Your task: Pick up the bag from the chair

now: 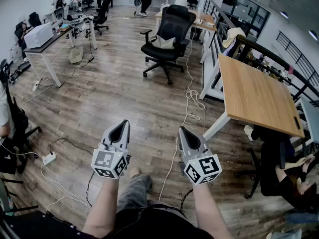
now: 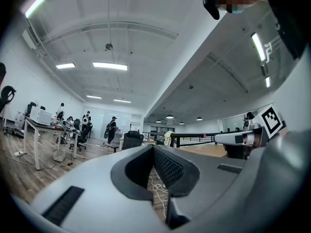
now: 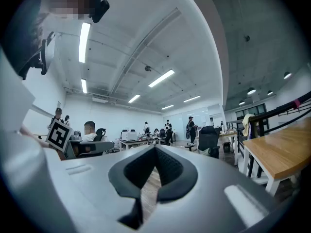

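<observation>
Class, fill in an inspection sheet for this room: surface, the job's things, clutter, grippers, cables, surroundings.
Surface: wooden plank floor.
Job's things: black office chair upright; pale bag on its seat, untouched.
Clutter: box on the floor beside a desk.
Grippers: left gripper and right gripper both shut, empty, held level, well short of the chair.
Cables: white cable trails along the floor beside the wooden table; power strip at near left.
Surroundings: open office; people at the far desks; seated person at right.

Wood-plank floor (image 1: 109, 93), wooden desk (image 1: 254, 96), ceiling strip lights (image 2: 110, 66).
</observation>
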A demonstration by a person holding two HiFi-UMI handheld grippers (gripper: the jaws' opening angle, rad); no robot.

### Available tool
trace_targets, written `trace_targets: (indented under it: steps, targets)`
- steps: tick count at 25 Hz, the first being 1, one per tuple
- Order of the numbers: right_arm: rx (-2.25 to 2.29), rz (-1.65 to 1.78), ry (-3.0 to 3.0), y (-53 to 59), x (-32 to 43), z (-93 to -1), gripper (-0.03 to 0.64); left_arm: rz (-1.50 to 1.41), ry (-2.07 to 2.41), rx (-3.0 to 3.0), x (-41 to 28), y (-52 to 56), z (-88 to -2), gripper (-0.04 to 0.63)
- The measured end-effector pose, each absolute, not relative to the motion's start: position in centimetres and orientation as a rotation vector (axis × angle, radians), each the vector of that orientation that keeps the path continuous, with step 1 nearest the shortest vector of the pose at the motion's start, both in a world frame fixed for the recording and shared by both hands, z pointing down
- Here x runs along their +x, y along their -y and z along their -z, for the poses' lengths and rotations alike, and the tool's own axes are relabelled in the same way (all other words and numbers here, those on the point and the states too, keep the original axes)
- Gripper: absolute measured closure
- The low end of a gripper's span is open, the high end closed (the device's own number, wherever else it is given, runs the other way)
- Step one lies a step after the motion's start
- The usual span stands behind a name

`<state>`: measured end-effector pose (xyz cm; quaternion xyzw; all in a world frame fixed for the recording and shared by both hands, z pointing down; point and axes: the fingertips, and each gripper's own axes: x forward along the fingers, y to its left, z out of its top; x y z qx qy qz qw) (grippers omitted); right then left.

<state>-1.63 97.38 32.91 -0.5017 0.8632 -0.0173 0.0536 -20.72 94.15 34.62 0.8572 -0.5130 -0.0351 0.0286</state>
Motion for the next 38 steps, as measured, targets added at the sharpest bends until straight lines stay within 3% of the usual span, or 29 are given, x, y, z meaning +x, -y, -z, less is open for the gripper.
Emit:
trace_targets:
  steps: [24, 38]
  targets:
    - [-1.668, 0.118, -2.513, -69.3, 1.3, -33.8, 0.609, 0.066, 1.473, 2.718, -18.2, -64.2, -34.2, 0.598]
    - [-1.709, 0.172, -2.525, -61.1, 2.4, -35.7, 0.609, 0.094, 1.463, 2.709, -16.8, -55.6, -35.0, 0.598]
